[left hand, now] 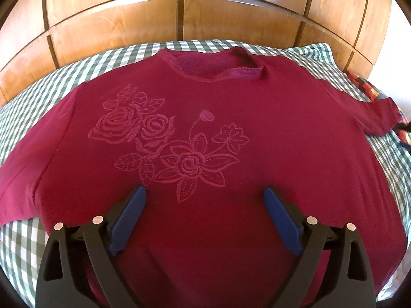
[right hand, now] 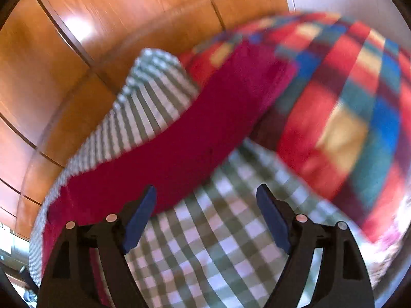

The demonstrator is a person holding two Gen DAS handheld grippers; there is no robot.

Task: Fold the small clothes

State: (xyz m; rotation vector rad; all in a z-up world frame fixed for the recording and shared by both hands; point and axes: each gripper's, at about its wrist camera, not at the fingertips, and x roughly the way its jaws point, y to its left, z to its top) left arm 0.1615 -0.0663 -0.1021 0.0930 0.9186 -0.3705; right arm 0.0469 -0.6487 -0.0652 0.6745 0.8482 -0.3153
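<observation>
A dark red T-shirt [left hand: 205, 133] with an embroidered flower pattern lies flat, front up, on a green-and-white checked sheet [left hand: 23, 118], its collar toward the wooden headboard. My left gripper [left hand: 205, 192] is open and empty above the shirt's lower middle. In the blurred right wrist view, the shirt's right sleeve [right hand: 185, 133] stretches across the sheet [right hand: 226, 243]. My right gripper [right hand: 206, 192] is open and empty, its left finger over the sleeve's edge, its right finger over the sheet.
A wooden panelled headboard [left hand: 179, 25] stands behind the bed. A red, blue and yellow plaid blanket [right hand: 334, 107] lies at the right beside the sleeve; its edge shows in the left wrist view [left hand: 367, 87].
</observation>
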